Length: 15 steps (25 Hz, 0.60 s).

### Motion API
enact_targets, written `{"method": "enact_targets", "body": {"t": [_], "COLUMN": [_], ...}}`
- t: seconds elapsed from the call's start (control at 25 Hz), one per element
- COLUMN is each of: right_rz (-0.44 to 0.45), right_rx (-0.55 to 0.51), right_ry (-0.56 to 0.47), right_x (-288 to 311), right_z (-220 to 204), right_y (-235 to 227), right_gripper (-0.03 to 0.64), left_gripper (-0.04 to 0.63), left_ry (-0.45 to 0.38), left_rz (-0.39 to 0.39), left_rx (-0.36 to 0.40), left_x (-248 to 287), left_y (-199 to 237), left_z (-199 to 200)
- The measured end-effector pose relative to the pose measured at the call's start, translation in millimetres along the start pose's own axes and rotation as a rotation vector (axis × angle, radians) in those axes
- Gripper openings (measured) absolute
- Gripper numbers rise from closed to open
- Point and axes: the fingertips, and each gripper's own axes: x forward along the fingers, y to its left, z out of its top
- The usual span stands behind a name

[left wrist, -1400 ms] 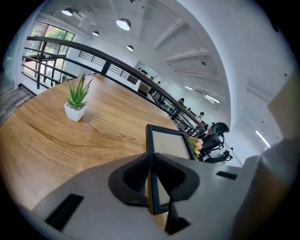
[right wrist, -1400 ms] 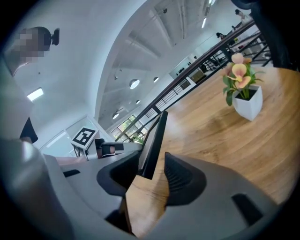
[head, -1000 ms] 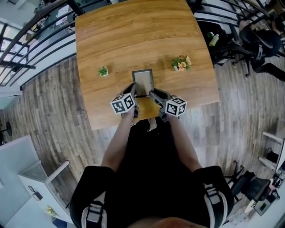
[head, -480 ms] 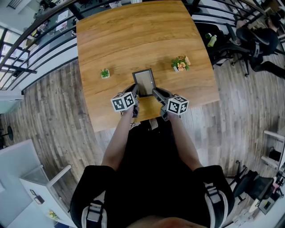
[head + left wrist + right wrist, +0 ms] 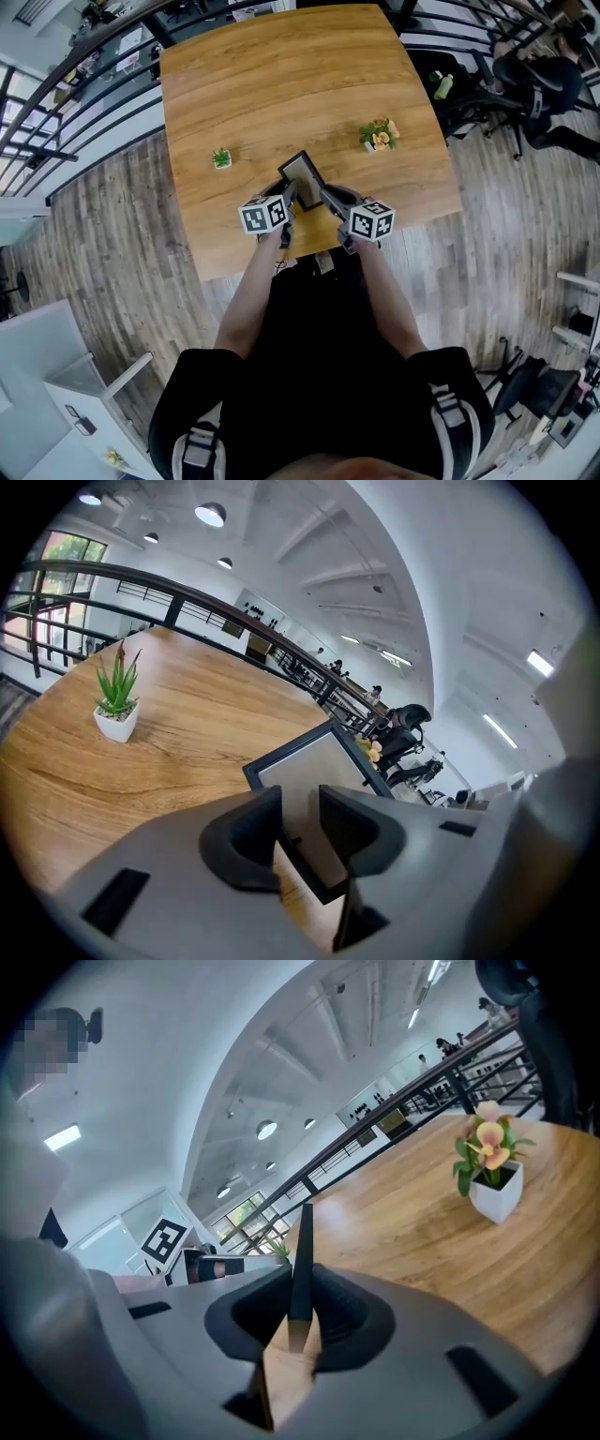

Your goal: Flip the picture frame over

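The black picture frame (image 5: 302,174) with its pale panel is tipped up off the wooden table (image 5: 281,75), near the table's front edge. My right gripper (image 5: 327,198) is shut on the frame's near right edge; in the right gripper view the frame (image 5: 302,1241) stands as a thin dark strip pressed between both pads of that gripper (image 5: 300,1309). My left gripper (image 5: 289,194) is at the frame's near left corner. Its jaws are opening: in the left gripper view the frame (image 5: 314,764) passes between them with a gap, so this gripper (image 5: 300,806) does not press on it.
A small green plant in a white pot (image 5: 220,157) (image 5: 116,701) stands left of the frame. A pot with orange and pink flowers (image 5: 380,134) (image 5: 491,1172) stands to the right. Railings and office chairs (image 5: 534,84) lie beyond the table.
The frame lay flat a second ago and now stands tilted, lifted by the right gripper. The left gripper's jaws have spread apart off the frame. Both hands stayed nearly in place.
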Motion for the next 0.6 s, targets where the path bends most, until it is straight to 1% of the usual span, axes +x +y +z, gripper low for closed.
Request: {"method": "enact_targets", "body": {"t": [0.12, 0.24, 0.4, 0.52, 0.6], "right_rz": [-0.021, -0.05, -0.073, -0.078, -0.078], "right_rx": [-0.015, -0.061, -0.141, -0.192, -0.231], "right_ry": [0.008, 0.037, 0.064, 0.078, 0.087], "right_x": [-0.2, 1.3, 8.3, 13.4, 15.0], "right_z": [-3.1, -4.3, -1.6, -1.1, -0.6], "right_y": [-3.1, -5.6, -1.6, 3.9, 8.0], "right_gripper": [0.075, 0.075, 0.075, 0.075, 0.075], "left_gripper": [0.12, 0.125, 0.187, 0.207, 0.216], "left_ry": [-0.006, -0.017, -0.019, -0.026, -0.017], "left_rz": [-0.02, -0.052, -0.096, -0.139, -0.161], "left_rx": [-0.011, -0.06, -0.095, -0.132, -0.15], "left_x": [0.6, 0.4, 5.4, 8.2, 10.5], "left_y": [-3.8, -9.6, -25.2, -36.1, -40.4], "left_z": [1.5, 4.6, 12.9, 20.0, 20.7]}}
